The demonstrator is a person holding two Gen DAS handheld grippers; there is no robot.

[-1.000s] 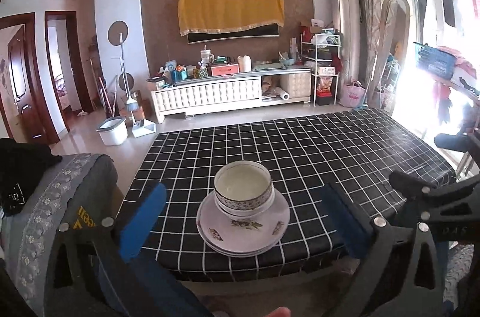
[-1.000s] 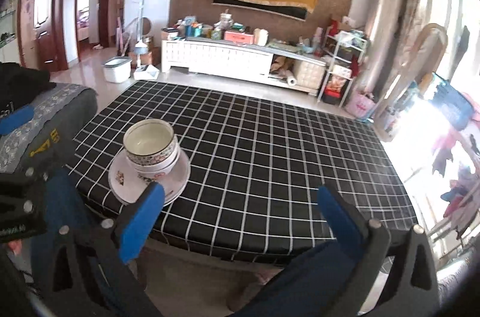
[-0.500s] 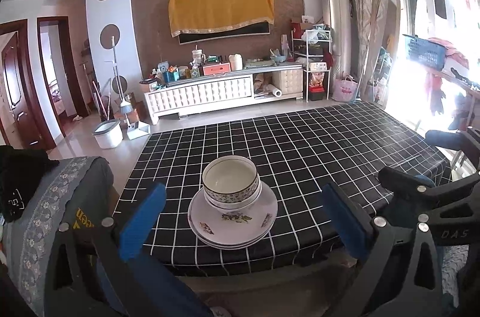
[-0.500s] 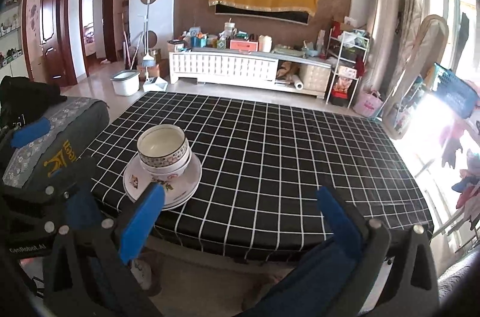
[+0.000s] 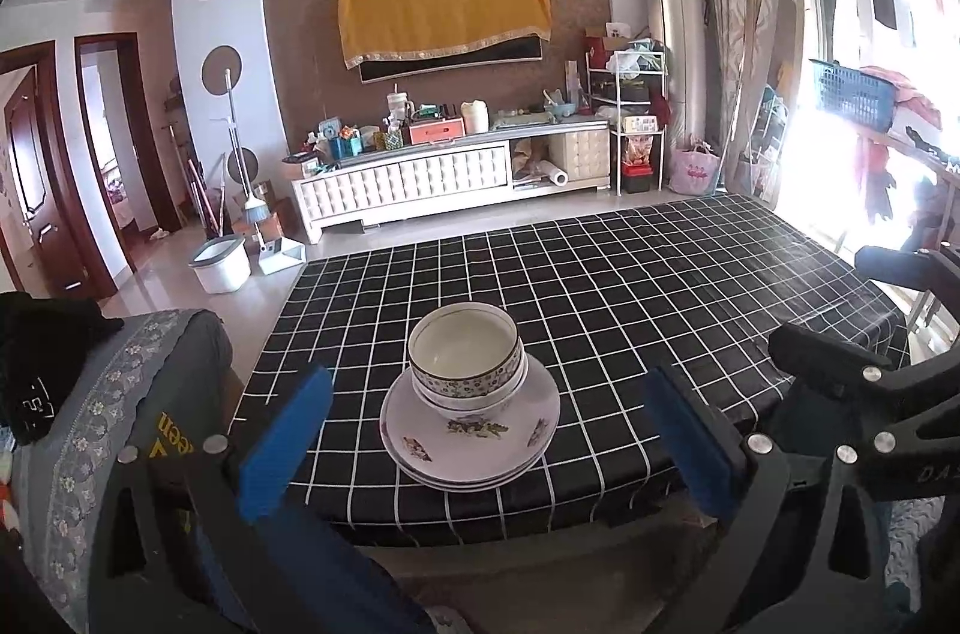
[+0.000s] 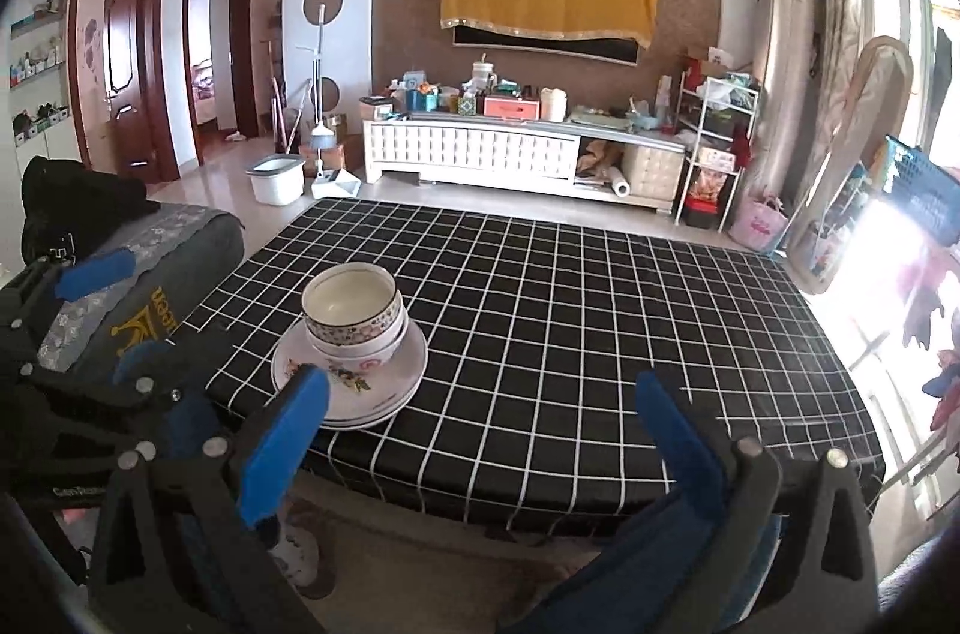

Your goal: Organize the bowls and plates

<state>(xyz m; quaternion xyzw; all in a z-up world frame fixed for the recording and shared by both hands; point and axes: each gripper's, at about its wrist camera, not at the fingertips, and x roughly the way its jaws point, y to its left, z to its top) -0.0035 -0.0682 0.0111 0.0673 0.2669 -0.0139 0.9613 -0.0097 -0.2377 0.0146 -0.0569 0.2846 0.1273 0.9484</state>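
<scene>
The left gripper (image 5: 486,448) is held level in front of the near edge of the worktop (image 5: 660,286), its 2 blue-padded fingers (image 5: 282,442) pointing forward over that edge. Its jaws are spread wide with nothing between them, and the stack of dishes sits framed in the gap without touching either pad. The right gripper (image 6: 480,436) is held beside it at about the same height, also short of the near edge and aimed across the black-and-white checked cloth; its jaws are likewise spread wide and grip nothing. In the right wrist view the left gripper's body shows at the lower left, and in the left wrist view the right gripper's black frame shows at the right edge, so the 2 tools sit side by side.

The plates (image 5: 471,430) lie stacked near the near-left corner of the worktop, close to the near edge; at least 2 rims show, the exact count I cannot tell. The bowls (image 5: 465,358) are nested upright on top of the plates, 2 visible in the right wrist view, the upper one with a patterned band. The rest of the cloth runs toward the far edge and the bright window side.

A grey cushioned seat (image 6: 138,286) stands just beyond the left edge of the worktop.
</scene>
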